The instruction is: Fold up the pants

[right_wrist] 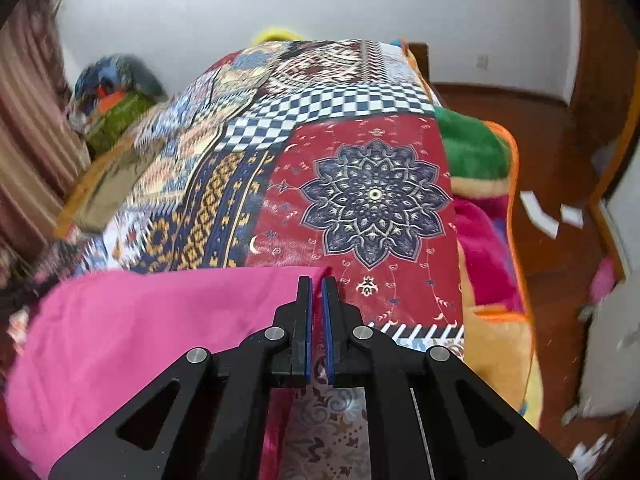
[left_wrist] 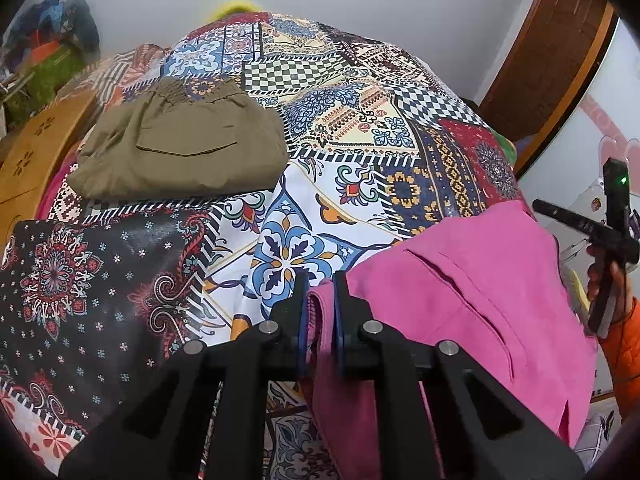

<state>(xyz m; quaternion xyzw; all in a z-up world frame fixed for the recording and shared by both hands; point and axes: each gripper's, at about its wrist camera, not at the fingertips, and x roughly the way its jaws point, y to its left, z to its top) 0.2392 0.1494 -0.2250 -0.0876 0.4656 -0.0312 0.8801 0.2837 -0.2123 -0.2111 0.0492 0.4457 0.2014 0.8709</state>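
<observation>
Pink pants [left_wrist: 472,280] lie on a patterned bedspread [left_wrist: 328,128] at the near right. My left gripper [left_wrist: 320,280] is shut on a bunched edge of the pink pants. In the right wrist view the pink pants [right_wrist: 152,320] spread to the left, and my right gripper [right_wrist: 317,280] is shut on their corner edge, a thin strip of pink between the pads. The right gripper's body [left_wrist: 612,240] shows at the far right of the left wrist view.
Folded olive pants [left_wrist: 180,148] lie at the far left of the bed. A wooden headboard [left_wrist: 28,160] stands left. A colourful fleece blanket [right_wrist: 488,216] hangs off the bed's right side over a wooden floor [right_wrist: 560,184]. A pile of clothes [right_wrist: 112,100] sits far left.
</observation>
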